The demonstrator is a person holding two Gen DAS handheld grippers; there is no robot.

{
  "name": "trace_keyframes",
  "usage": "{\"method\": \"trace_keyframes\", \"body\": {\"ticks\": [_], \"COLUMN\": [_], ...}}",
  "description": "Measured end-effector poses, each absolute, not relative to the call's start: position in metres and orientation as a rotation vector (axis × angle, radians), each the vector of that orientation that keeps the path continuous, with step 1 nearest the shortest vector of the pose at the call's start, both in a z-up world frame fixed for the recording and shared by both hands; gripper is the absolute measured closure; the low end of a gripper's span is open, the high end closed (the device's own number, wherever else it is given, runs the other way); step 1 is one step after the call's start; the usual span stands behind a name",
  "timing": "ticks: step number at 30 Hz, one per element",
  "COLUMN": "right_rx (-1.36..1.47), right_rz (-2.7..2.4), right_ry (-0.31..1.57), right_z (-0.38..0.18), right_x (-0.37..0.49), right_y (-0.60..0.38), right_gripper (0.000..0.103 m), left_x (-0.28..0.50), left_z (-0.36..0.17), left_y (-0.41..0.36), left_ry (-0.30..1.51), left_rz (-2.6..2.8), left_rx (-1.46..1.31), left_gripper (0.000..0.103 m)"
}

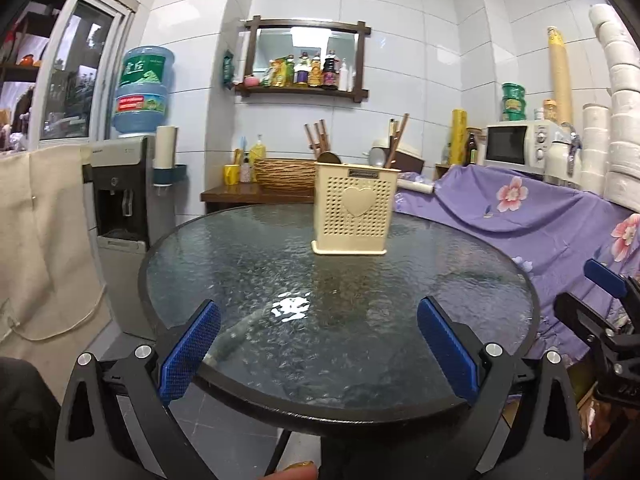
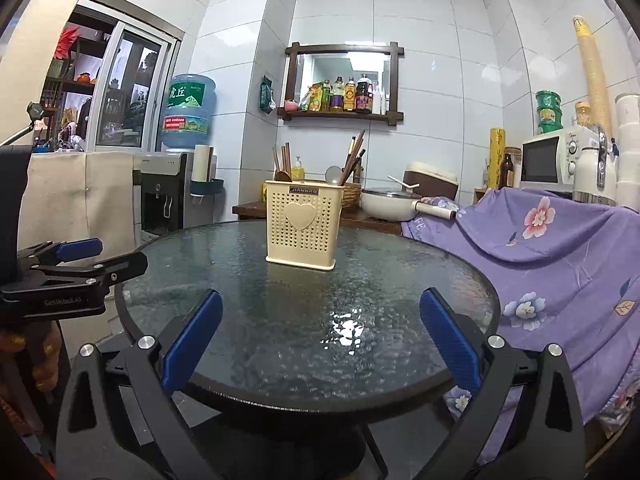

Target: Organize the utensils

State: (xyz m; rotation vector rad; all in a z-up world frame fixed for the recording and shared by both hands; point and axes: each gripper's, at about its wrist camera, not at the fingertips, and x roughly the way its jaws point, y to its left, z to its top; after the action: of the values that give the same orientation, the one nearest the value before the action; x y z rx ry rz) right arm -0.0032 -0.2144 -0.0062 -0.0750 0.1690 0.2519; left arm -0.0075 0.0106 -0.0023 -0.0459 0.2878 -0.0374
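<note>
A cream perforated plastic utensil holder with a raised heart on its front [image 1: 351, 216] is seen standing upright on a round, black-rimmed, textured glass table [image 1: 240, 264], towards the far side of the tabletop. Wooden chopsticks [image 2: 283, 159] and a wooden spoon are seen rising from the holder's left part, and more chopsticks with a metal ladle [image 2: 333, 174] from its right part; which compartment each is set in cannot be told. No loose utensils are seen on the glass around the holder.

The left gripper [image 1: 318, 314] is held at the table's near edge, well apart from the holder, with its blue-padded fingers [image 1: 192, 348] spread wide and nothing between them. The right gripper [image 2: 320, 312] is likewise held at the near edge, facing the holder, its blue pads [image 2: 450, 340] spread apart and empty. In the right wrist view the left gripper is seen to the left of the table; in the left wrist view part of the right gripper is seen to the table's right.

Behind the holder, a dark wooden side table [image 2: 256, 208] carrying a woven basket is seen against the white tiled wall. To the holder's right a purple floral cloth [image 2: 540, 248] is draped, with a white microwave [image 2: 554, 160] behind it. To its left stands a water dispenser with a blue bottle [image 2: 188, 110].
</note>
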Motion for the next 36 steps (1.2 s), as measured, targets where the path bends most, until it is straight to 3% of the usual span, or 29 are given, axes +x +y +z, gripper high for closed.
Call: {"method": "trace_keyframes", "body": {"ticks": [36], "right_rx": [-0.063], "right_rz": [0.253], "right_ry": [0.206], "right_z": [-0.0056], "right_x": [0.0074], "right_y": [-0.2075], "right_gripper": [0.006], "left_x": [-0.0016], "left_z": [-0.0048], "left_y": [0.0061], "left_ry": [0.329], "left_rz": [-0.022], "left_rx": [-0.005], "left_gripper": [0.006]}}
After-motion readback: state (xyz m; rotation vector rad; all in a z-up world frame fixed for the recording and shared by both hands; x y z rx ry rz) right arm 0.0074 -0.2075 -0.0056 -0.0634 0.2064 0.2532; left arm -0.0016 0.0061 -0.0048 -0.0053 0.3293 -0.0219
